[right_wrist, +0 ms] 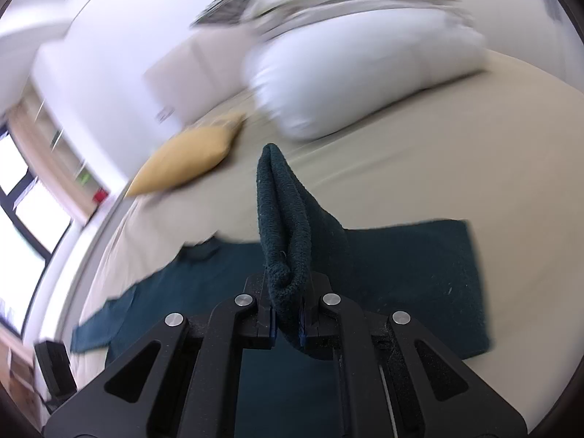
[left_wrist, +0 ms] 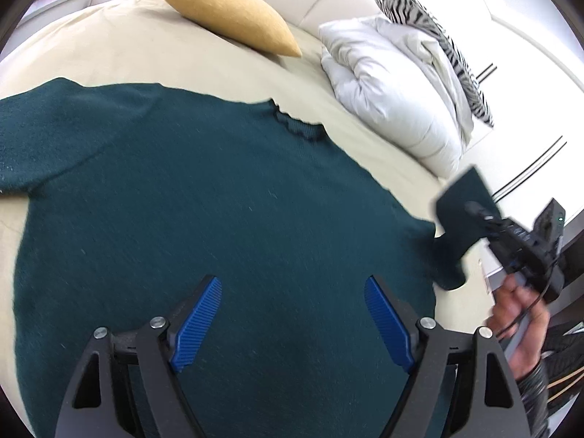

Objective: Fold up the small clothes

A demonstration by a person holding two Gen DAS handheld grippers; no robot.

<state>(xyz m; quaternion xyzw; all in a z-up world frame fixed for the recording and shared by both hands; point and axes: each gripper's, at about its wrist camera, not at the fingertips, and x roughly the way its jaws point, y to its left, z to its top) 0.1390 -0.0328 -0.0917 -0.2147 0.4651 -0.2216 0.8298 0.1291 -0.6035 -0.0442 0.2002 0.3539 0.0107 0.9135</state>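
My right gripper point(right_wrist: 288, 314) clamped on sleeve cuff point(right_wrist: 283, 219) of dark teal knit sweater point(left_wrist: 219, 200), lifted off beige bedsheet point(left_wrist: 127, 51). Sweater body flat, left of cuff, long axis left-right. My left gripper point(left_wrist: 292, 325) open, empty, over hem; nearer body.

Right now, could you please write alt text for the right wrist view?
The right gripper is shut on a bunched fold of a green sweater, lifting it above a beige bed. A yellow cushion and white duvet lie beyond.
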